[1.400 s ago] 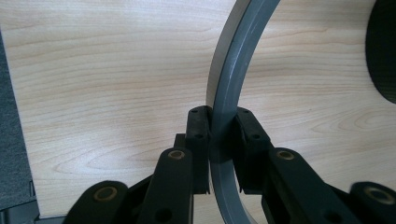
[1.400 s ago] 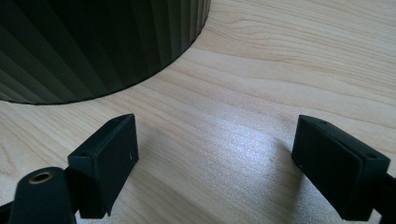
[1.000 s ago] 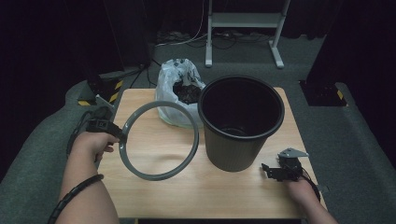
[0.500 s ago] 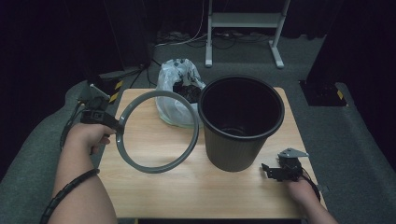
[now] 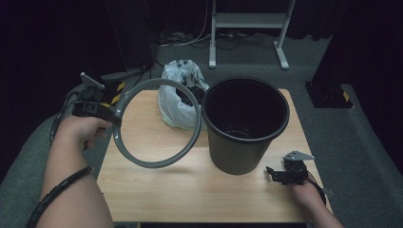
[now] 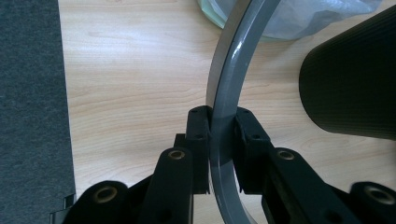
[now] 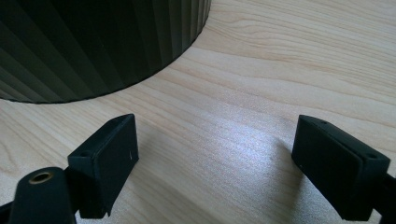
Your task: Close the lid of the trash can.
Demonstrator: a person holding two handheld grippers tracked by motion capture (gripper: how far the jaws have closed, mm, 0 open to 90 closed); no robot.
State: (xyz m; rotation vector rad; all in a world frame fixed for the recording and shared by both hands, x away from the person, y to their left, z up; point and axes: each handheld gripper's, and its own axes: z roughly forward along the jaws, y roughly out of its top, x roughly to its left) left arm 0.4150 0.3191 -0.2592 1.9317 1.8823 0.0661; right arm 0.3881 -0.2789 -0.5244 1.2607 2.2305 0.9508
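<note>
Dark curtains and grey carpet ring a pale wooden table, where the high view shows the left gripper holding a grey plastic ring tilted up off the tabletop, left of a black ribbed bin and in front of a white plastic bag. At the near right corner, the right gripper rests beside the bin's base. From the left gripper view, the jaws stand narrow, their pads pressed on either face of the ring's band, with the bin's wall off to one side. From the right gripper view, the jaws stand wide with nothing between them but bare wood (the bin's ribbed wall looms just ahead). The step in hand appears to be lifting the ring toward the bin; the next move likely calls for carrying it over the bin's mouth and levelling it onto the rim.
</note>
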